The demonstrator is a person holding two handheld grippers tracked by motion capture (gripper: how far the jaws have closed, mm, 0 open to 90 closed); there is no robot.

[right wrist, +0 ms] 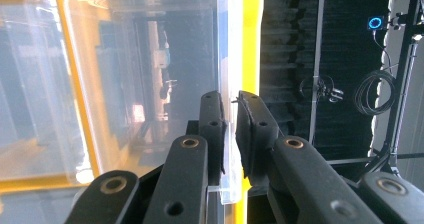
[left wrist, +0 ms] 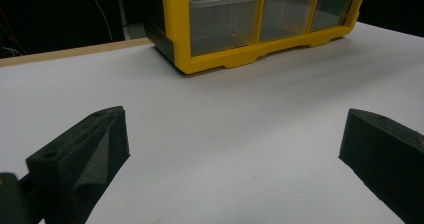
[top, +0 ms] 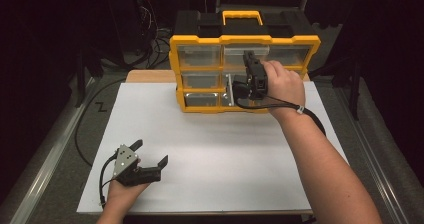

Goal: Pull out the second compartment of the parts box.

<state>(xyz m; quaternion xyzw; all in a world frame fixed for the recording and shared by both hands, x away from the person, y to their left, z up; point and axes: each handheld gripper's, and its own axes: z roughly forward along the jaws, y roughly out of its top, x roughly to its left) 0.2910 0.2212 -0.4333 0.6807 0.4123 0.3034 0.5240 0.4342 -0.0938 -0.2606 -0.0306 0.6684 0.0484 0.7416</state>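
Our right claw (right wrist: 230,129) is pinched shut on the clear front lip of a drawer (right wrist: 145,79) in the top row of the yellow organizer (top: 244,74), right of its centre. The drawer slides straight out toward us, so the pull follows that axis. Left claw (top: 151,153) rests wide open, holding nothing, on the worktop (top: 210,154), well short of the organizer.
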